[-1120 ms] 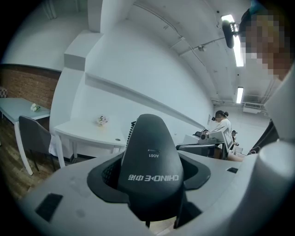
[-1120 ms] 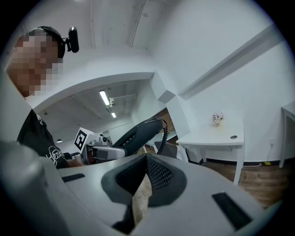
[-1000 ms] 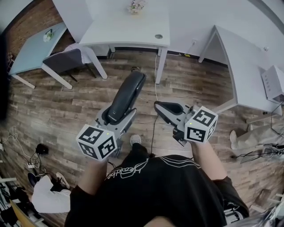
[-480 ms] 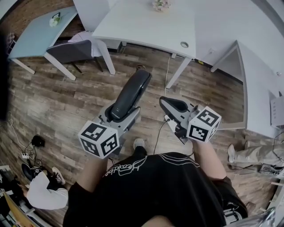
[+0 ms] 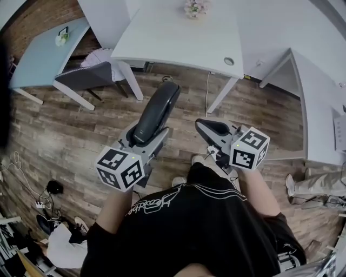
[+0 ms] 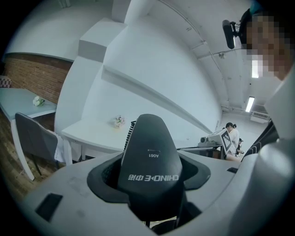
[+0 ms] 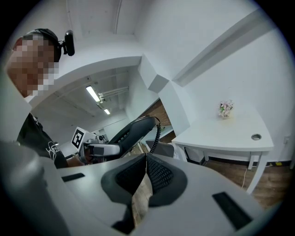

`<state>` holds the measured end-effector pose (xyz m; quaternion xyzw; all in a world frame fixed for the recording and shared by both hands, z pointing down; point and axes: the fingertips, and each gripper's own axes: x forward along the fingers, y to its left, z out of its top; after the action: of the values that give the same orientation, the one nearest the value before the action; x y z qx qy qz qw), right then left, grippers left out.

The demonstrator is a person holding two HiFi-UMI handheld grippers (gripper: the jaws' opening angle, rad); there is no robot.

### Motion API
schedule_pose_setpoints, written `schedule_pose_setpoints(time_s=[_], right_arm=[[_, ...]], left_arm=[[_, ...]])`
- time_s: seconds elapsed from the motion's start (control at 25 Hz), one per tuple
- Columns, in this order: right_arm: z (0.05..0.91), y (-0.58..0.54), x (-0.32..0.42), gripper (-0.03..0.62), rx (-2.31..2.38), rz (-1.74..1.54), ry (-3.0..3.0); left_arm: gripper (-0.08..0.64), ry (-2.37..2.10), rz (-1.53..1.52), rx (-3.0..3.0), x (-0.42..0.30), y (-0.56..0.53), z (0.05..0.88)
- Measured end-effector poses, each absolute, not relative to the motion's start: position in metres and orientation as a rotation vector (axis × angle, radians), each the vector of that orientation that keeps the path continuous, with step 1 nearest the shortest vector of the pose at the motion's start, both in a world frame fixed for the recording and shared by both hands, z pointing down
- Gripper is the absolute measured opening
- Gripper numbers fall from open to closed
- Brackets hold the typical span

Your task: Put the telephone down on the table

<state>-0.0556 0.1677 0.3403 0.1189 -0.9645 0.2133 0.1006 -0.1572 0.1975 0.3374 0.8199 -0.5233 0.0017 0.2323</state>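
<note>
Black telephone point(image 5: 161, 104) clamped in L gripper point(image 5: 145, 142) jaws (R gripper point(image 5: 212, 130) closed, empty).

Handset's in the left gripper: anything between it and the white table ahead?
Nothing visible. The handset, clamped in the left gripper, is over wood floor short of the white table. The table's near part is bare; flowers stand at its far edge, a grommet near its right corner.

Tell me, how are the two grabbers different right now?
The left gripper clamps the black telephone handset; the right gripper holds nothing. The left gripper's jaws stand wide around the handset; the right gripper's jaws are closed together. Both hang above the wooden floor.
</note>
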Motion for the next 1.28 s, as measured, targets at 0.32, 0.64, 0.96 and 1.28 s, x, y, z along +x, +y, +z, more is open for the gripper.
schedule_pose_setpoints(time_s=[0.32, 0.64, 0.96, 1.28], right_arm=[[0.340, 0.092, -0.067, 0.040, 0.329, 0.616, -2.862], [0.352, -0.044, -0.078, 0.040, 0.319, 0.705, -2.887], [0.364, -0.148, -0.072, 0.040, 0.373, 0.728, -2.845], [0.366, -0.179, -0.064, 0.040, 0.439, 0.728, -2.834]], left_arm=[[0.284, -1.453, 0.012, 2.237, -0.165, 0.124, 0.346], [0.284, -1.455, 0.092, 2.221, -0.175, -0.009, 0.356], [0.284, -1.433, 0.150, 2.201, -0.170, -0.123, 0.372], [0.284, -1.385, 0.189, 2.228, -0.165, -0.165, 0.382]])
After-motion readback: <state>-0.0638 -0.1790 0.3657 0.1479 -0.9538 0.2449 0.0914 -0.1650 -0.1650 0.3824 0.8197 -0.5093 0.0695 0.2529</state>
